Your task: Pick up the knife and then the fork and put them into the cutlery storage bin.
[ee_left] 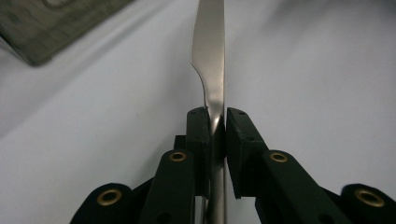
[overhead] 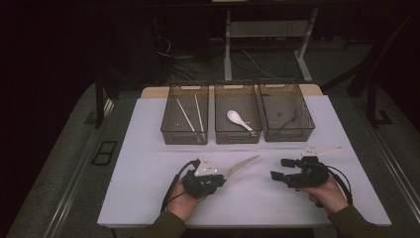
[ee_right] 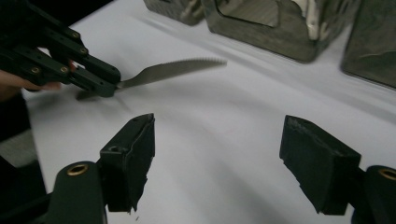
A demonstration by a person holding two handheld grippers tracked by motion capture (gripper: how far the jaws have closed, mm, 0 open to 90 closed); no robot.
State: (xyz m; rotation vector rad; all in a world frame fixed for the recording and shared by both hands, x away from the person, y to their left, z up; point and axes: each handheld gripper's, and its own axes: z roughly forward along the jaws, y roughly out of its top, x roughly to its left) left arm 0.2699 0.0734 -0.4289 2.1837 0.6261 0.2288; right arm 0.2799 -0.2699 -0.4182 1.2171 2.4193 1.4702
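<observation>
Left gripper [overhead: 216, 179], held in the person's left hand [overhead: 184, 202] near the front of the white table [overhead: 148, 148], is clamped on the handle of a serrated table knife [overhead: 242, 166]. In the left gripper view its two black pads [ee_left: 198, 135] press the knife's [ee_left: 210, 56] narrow neck from both sides, and the blade runs straight ahead beyond the jaws. From the high view the blade points forward and to the right, toward the middle of three brown see-through bins.

Right gripper [overhead: 281, 169], in the person's right hand [overhead: 328, 195], sits well apart to the right, its jaws spread wide with nothing between them.

Left bin [overhead: 168, 130] holds chopsticks [overhead: 190, 116], the middle bin [overhead: 237, 137] a white soup spoon [overhead: 239, 119]; what lies in the right bin [overhead: 307, 130] is too dark to tell.

No writing or brand marks can be read anywhere.
</observation>
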